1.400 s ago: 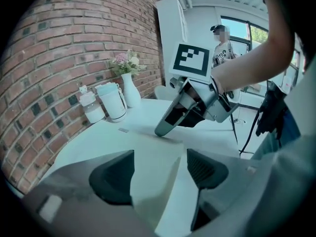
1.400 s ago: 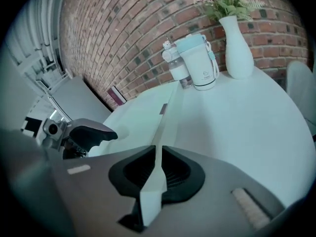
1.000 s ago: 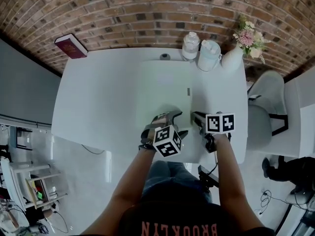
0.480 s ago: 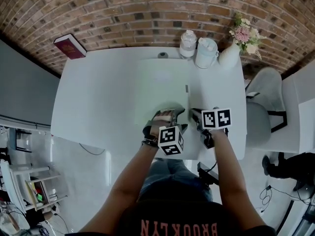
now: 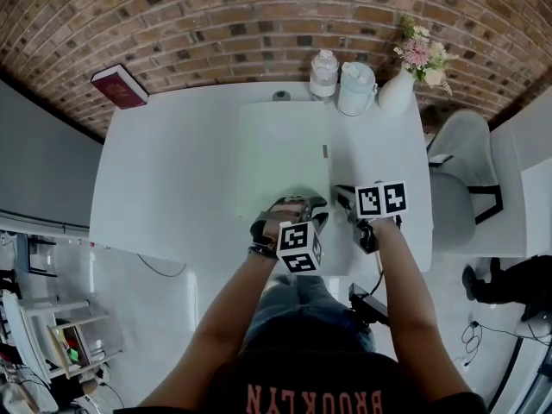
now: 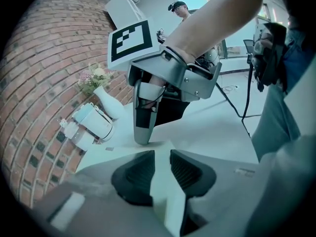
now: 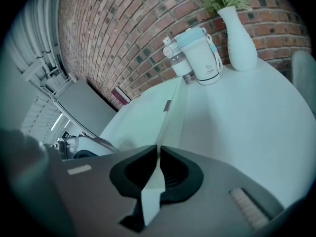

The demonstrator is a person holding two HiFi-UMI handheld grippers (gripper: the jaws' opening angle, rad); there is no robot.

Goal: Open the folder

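The left gripper's [image 6: 162,163] jaws have just been closing round the folder's [image 5: 280,153] near corner, not yet pinching it. The folder is lying shut on the table [image 5: 164,171]. The right gripper [image 7: 158,158] is clamping its near edge. Opening is still waiting.

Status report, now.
Left tool just closing around corner of folder, not yet clamped. Right tool shut on folder edge. Folder flat, closed. Nothing blocking.

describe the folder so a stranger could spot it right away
Find the white table under the brick wall. At its middle, in front of the bottle, lies the folder: pale green, flat and rectangular, while its neighbours all stand upright.
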